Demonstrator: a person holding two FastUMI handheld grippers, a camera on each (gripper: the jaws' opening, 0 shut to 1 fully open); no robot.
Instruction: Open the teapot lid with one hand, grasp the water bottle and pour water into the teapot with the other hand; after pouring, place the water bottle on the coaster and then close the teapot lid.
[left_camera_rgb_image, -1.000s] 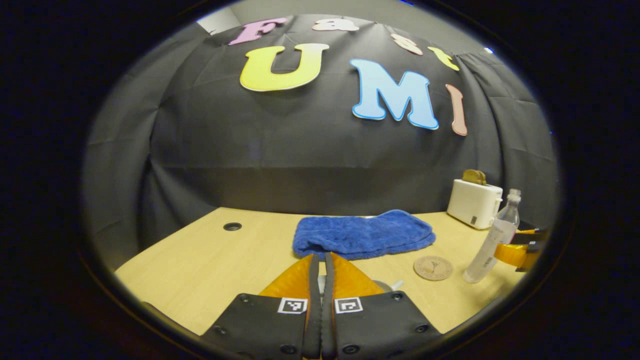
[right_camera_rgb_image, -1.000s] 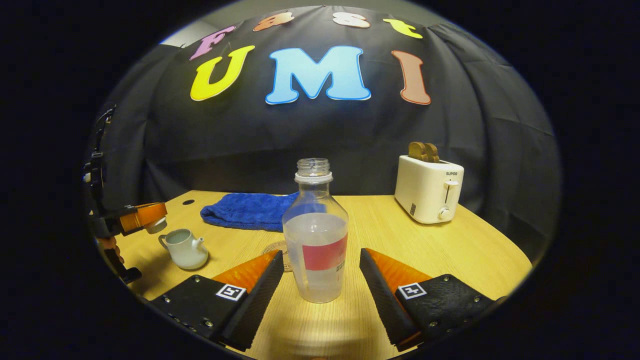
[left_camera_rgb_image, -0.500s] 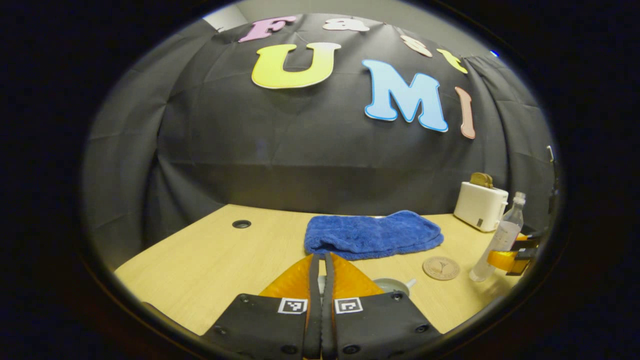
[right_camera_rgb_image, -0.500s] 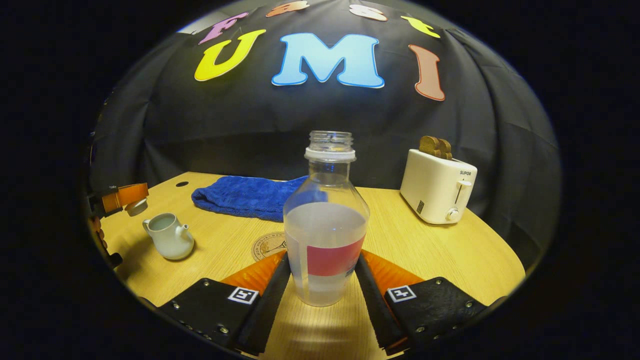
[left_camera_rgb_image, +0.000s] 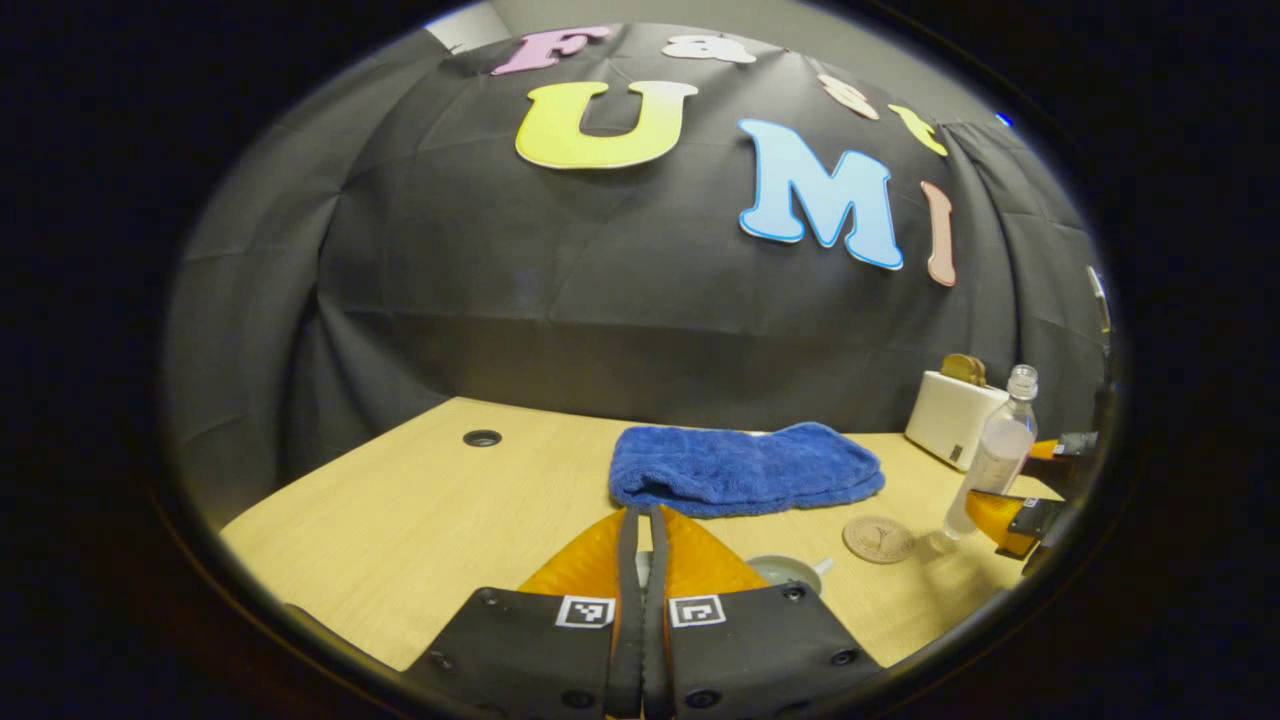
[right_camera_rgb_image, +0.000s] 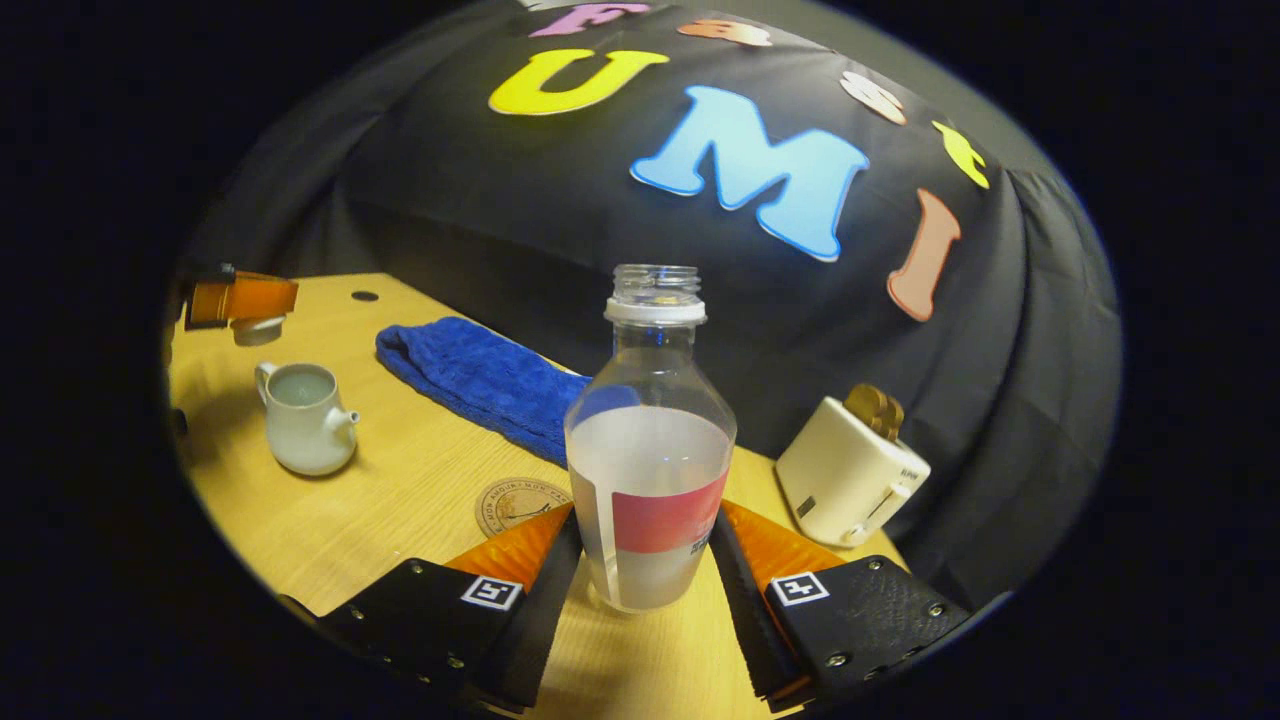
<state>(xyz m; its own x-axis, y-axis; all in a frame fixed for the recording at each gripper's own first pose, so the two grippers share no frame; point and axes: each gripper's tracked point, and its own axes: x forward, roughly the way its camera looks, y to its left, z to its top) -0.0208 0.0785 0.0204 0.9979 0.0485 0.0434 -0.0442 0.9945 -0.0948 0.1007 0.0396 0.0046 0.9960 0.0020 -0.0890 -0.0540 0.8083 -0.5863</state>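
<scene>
Right gripper (right_camera_rgb_image: 645, 560): fingers clamped on both sides of the water bottle, low on its body at the red label band.
Water bottle (right_camera_rgb_image: 650, 470): cap off, clear, roughly half full. In the right gripper view the table behind it sits at a slant; in the left gripper view the bottle (left_camera_rgb_image: 992, 455) leans, with a soft shadow on the table under its base, to the right of the coaster.
Coaster (right_camera_rgb_image: 520, 503): round, printed, flat on the table just left of the bottle and beyond the right gripper's left finger; bare. In the left gripper view (left_camera_rgb_image: 878, 538) it sits in front of the towel's right end.
Left gripper (left_camera_rgb_image: 642, 520): fingers pressed together in its own view. In the right gripper view (right_camera_rgb_image: 250, 300) they pinch the teapot lid from above.
Teapot lid (right_camera_rgb_image: 258, 327): small, pale, held in the air above and behind the teapot, clear of it.
Teapot (right_camera_rgb_image: 300, 420): white, mouth open, spout towards the coaster, well left of it on the table.
Towel (right_camera_rgb_image: 480, 375): blue, folded, behind the coaster.
Toaster (right_camera_rgb_image: 850, 470): white, with toast in the slots, at the back right of the coaster.
Table (left_camera_rgb_image: 420, 520): light wood, with a round cable hole (left_camera_rgb_image: 481, 438) at its far left.
</scene>
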